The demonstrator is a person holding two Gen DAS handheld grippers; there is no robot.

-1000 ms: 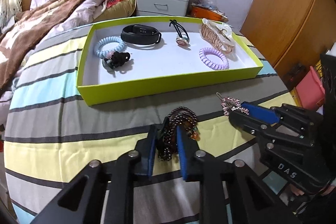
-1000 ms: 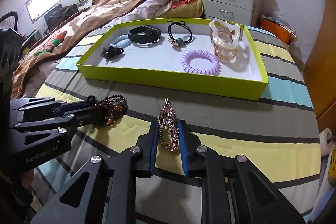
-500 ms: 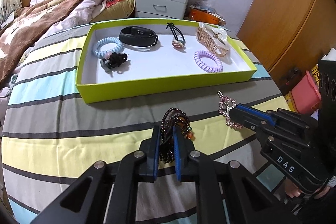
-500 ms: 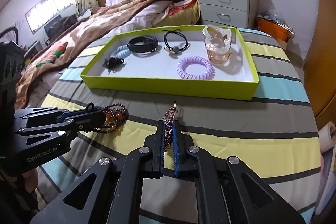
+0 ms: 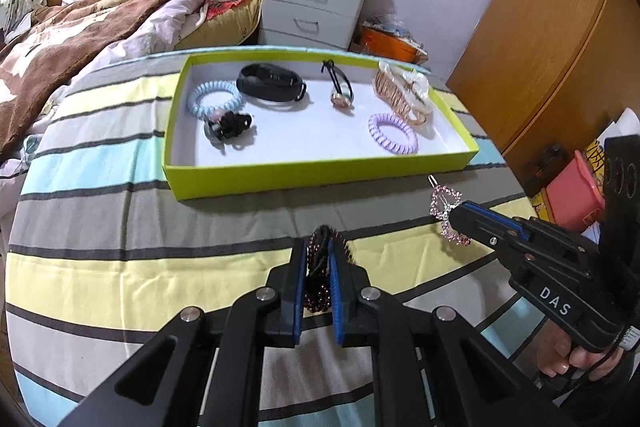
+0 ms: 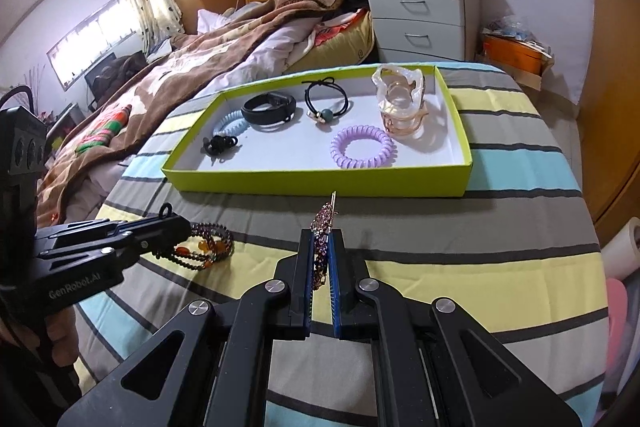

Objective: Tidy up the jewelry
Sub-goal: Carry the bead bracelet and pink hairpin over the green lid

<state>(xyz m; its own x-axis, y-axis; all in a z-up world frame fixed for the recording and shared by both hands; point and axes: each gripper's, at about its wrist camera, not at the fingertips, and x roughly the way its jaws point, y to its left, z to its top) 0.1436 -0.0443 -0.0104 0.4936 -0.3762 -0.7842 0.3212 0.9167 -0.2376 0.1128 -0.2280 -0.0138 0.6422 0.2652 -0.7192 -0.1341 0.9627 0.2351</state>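
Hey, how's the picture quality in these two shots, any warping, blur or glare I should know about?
Left wrist view: strong fisheye bending, black vignette at the corners, the lime-green cardboard tray sharp, soft shadows under its contents. Right wrist view: same bowing, the bright curtained window blown out, the clear plastic hair claw clip casting a soft shadow; the right claw close but readable.

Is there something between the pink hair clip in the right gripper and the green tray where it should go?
Only the tray's near wall. The right gripper holds the rhinestone clip before it, so the clip must pass above the wall. Free white floor lies just beyond.
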